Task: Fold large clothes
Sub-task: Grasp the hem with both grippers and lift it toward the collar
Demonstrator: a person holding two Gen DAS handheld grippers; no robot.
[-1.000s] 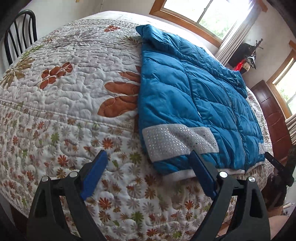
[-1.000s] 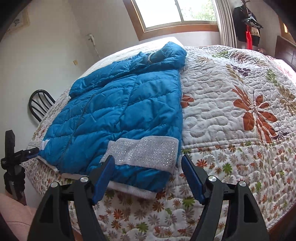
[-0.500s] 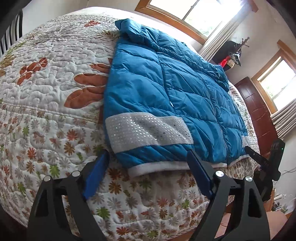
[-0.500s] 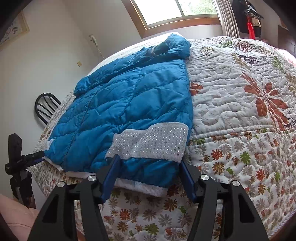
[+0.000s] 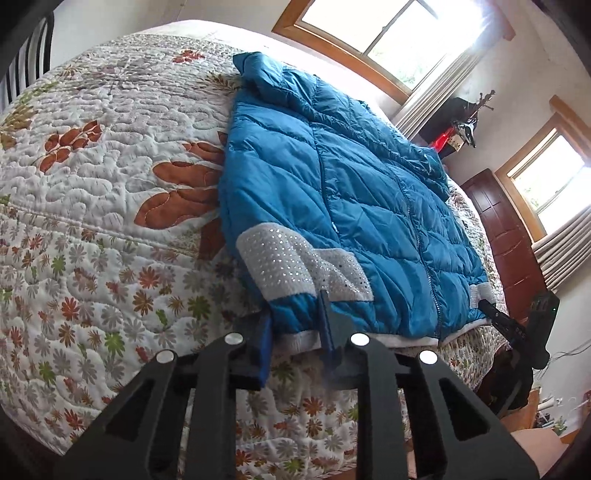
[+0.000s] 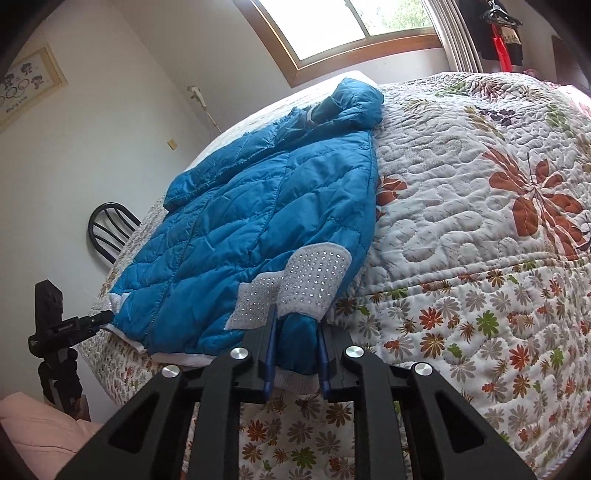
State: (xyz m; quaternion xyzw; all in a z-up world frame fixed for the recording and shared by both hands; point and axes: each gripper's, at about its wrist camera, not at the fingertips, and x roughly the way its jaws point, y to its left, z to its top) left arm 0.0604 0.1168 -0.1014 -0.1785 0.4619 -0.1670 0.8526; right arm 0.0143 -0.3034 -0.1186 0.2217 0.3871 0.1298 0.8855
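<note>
Quilted and leaf-patterned, the bedspread [image 5: 110, 192] covers a bed that carries the blue puffer jacket [image 5: 354, 206], which lies flat with its hood toward the window [image 6: 354, 22] and its white hem at the near edge of the bed. At the jacket's hem the left gripper [image 5: 295, 332] has its fingers clamped on one bottom corner — the blue fabric bunches between them below the grey studded panel [image 5: 291, 266]. Along the same hem, the right gripper [image 6: 295, 354] pinches the other bottom corner of the jacket, fingers pressed against a fold of it.

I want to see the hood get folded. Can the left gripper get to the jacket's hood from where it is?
Probably not yet. The left gripper is shut on the blue jacket at its hem, and the hood lies at the far end. Nothing blocks the way, but it would have to let go first.
</note>
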